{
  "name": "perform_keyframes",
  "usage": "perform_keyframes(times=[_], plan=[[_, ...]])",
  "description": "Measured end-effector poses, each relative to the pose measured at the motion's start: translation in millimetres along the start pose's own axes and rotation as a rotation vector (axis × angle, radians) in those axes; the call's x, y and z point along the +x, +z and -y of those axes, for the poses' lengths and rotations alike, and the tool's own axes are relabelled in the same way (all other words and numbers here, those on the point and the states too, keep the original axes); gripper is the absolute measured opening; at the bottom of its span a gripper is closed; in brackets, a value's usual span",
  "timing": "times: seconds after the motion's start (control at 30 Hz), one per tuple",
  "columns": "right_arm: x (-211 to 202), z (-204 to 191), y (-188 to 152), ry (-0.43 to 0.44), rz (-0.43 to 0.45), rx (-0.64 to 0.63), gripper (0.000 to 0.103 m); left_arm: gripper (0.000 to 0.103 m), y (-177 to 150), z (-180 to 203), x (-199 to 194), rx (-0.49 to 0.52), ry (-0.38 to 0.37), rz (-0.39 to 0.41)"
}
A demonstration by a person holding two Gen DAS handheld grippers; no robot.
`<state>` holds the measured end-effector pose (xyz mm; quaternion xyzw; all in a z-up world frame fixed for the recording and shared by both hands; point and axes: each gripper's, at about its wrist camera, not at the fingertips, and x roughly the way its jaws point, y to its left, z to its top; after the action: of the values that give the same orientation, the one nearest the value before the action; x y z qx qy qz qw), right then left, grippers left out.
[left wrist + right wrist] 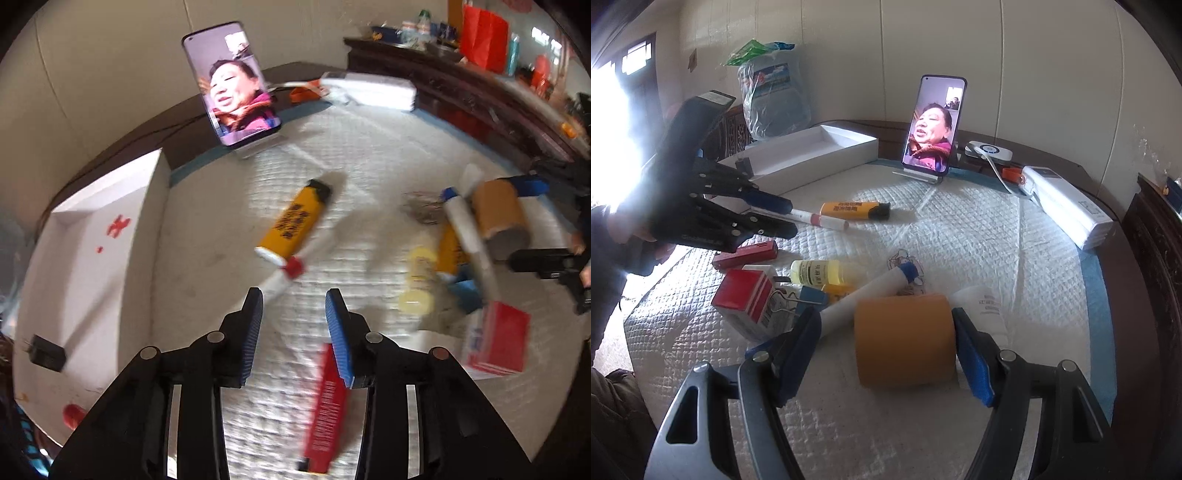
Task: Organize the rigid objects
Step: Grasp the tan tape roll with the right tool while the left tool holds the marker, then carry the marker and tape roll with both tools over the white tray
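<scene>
On the white quilted pad [960,236] covering the desk, the rigid objects lie scattered. Near the front edge, the right claw [890,354] is spread around a tan roll of tape [903,339], one blue pad on either side of the roll; whether the pads touch it cannot be told. Just left of the roll lie a white marker with a blue cap [864,295], a blue binder clip [809,297], a red and white box [748,301] and a small yellow bottle [827,272].

Toward the left edge, the left claw [293,306] hovers with its fingers apart and nothing between them, its tips at the end of a white marker with a red band [284,275]. Touching that marker lies a yellow lighter [295,225], and under the claw a red lighter [327,406] rests on the pad.

At the far left corner sits an open white box [812,155] with a black charger [46,352] inside. A phone on a stand [932,125] is propped at the far edge, beside a white power strip [1067,206].
</scene>
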<state>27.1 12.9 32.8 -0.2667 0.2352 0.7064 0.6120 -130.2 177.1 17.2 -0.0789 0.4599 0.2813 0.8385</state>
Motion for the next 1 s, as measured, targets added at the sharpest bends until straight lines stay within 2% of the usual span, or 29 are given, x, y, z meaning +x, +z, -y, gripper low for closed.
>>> perform_keyframes(times=[0.13,0.2,0.33,0.37,0.43,0.53,0.77,1.0], plan=[[0.4,0.3,0.4,0.003,0.0,-0.002,0.072,0.035,7.1,-17.6,10.9,-0.002,0.03,-0.027],[-0.1,-0.7,-0.4,0.004,-0.001,-0.002,0.072,0.036,7.9,-22.0,17.4,0.008,0.019,-0.062],[-0.5,-0.5,-0.1,0.013,0.0,0.0,0.072,0.037,5.0,-22.8,15.5,0.032,0.002,-0.061],[-0.8,-0.5,-0.1,0.017,0.0,0.001,0.069,0.036,3.6,-21.6,14.8,0.042,0.004,-0.061],[-0.1,-0.8,-0.4,0.032,-0.006,0.001,0.047,0.017,0.2,-15.3,11.4,0.067,-0.023,-0.065],[0.1,-3.3,-1.6,0.051,-0.009,-0.011,0.047,0.013,-3.2,-8.2,7.6,0.084,0.007,-0.058],[-4.6,-0.6,-1.7,0.035,0.013,0.009,0.047,0.011,-14.3,-10.2,-2.3,-0.024,0.016,0.018],[-19.8,6.7,4.9,0.028,0.079,0.072,0.047,0.011,-20.0,-15.7,-37.9,-0.125,0.056,0.159]])
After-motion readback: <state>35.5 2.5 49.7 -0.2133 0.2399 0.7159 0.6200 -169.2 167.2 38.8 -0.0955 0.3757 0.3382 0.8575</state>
